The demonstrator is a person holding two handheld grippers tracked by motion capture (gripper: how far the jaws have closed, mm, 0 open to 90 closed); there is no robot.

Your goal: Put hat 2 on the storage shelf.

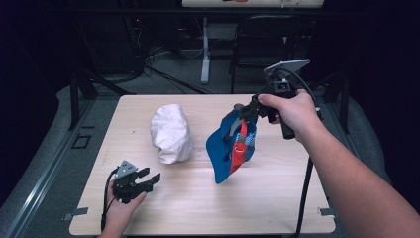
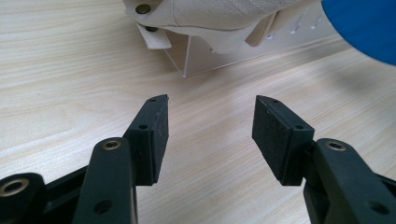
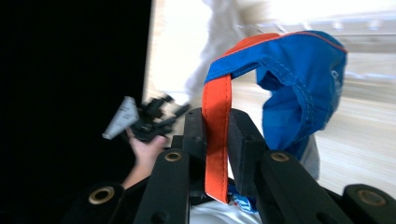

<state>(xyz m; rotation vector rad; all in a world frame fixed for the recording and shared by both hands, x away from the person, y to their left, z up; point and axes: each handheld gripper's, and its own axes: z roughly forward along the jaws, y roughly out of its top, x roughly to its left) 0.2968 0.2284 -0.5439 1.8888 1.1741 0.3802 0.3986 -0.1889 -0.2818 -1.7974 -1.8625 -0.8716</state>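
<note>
Blue cap (image 1: 228, 148) hangs above the table (image 1: 277, 203), its orange strap (image 3: 216, 140) pinched in the right gripper (image 1: 247, 113) at two o'clock. White cap (image 1: 171, 131) sits at eleven o'clock on a clear stand (image 2: 205, 53), directly ahead of the left gripper (image 1: 148, 179), whose jaws gape empty at seven o'clock.

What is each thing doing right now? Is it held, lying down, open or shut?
Blue cap: hanging in the air, off the table.
Orange strap: pinched between the right gripper's jaws.
Right gripper: shut on the strap, lifted up.
Left gripper: open, holding nothing, low by the table.
White cap: sitting on a clear stand, untouched.
Table: bare wood under everything.
</note>
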